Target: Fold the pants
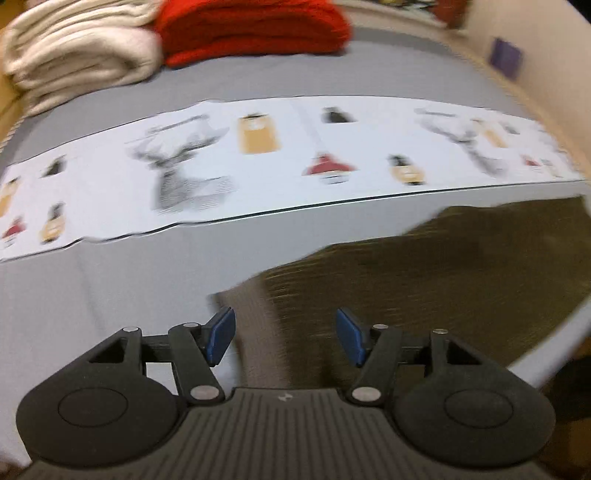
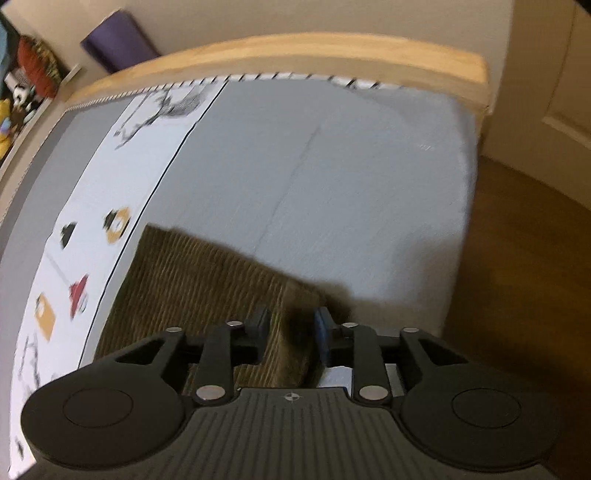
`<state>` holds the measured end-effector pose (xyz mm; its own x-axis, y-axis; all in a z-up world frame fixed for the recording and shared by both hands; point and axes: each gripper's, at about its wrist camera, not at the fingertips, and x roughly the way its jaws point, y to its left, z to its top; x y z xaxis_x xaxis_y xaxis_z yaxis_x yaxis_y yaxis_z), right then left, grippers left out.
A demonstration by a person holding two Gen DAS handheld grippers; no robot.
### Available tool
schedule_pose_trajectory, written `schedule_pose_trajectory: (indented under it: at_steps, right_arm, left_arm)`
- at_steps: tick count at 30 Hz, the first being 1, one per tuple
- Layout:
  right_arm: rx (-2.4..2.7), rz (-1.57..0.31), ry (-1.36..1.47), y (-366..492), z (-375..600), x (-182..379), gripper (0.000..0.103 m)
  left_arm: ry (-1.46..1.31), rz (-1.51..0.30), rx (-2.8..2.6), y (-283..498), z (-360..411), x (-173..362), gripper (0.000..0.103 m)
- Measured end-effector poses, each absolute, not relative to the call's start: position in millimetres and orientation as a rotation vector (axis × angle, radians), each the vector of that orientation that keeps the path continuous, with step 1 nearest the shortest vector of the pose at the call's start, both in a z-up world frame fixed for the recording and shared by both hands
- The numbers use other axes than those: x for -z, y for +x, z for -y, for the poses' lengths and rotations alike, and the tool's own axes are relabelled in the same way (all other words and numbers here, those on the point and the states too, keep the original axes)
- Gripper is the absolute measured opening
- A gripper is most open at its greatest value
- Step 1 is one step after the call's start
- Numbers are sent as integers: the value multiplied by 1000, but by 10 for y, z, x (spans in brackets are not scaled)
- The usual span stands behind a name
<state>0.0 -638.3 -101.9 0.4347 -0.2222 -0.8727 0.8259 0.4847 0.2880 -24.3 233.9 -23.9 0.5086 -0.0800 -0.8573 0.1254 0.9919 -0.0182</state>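
**A:** Start with the left gripper (image 1: 285, 334). What are its jaws doing?

**B:** They stand well apart, released. The blue pads (image 1: 221, 334) press on nothing. An edge of the pants (image 1: 443, 288) passes under the gap between them, loose, with the pale grey bedsheet (image 1: 110, 288) beside it.

**A:** And the right gripper (image 2: 291, 332)?

**B:** Its jaws stand narrower, with a gap between them. A ridge of the olive-brown corduroy rises into that gap. The picture is blurred, so I cannot tell whether the pads press on the cloth or stand just off it.

**A:** Where do the pants lie?

**B:** On the bed, at its near edge, under both grippers. From the right wrist view the pants (image 2: 199, 280) stretch from the gripper toward the printed runner (image 2: 107, 206), and their far edge lies just beside its dark border. They lie flat for the most part, with a darker fold near the right jaw.

**A:** What lies farther out?

**B:** The printed runner (image 1: 277, 162) crosses the bed in a long white band with stag heads and small bottles on it. Beyond it, toward the far-left corner of the bed, a folded cream blanket (image 1: 77, 51) touches a folded red blanket (image 1: 255, 29).

**A:** And on the right side?

**B:** A wooden bed frame (image 2: 295, 48) curves round the mattress end. Past that corner there is brown floor (image 2: 517, 240) and a purple box (image 2: 118, 40) by the wall.
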Motion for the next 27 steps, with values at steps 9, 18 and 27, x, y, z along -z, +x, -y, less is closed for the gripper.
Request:
schedule_pose_trajectory:
  at_steps: [9,18,27]
  right_arm:
    - [743,-866,908,-83,6539,1144,52]
    - [698,-958,934,7,6634,1405,56]
    - [641,-1035,754,226,6508,1504,29]
  left_arm:
    - [484,-1332,194,-214,-1977,1009,46]
    - [295,-1103,194,-86,-1904,495,49]
    - [304,-1074,194,61,-1766,470,52]
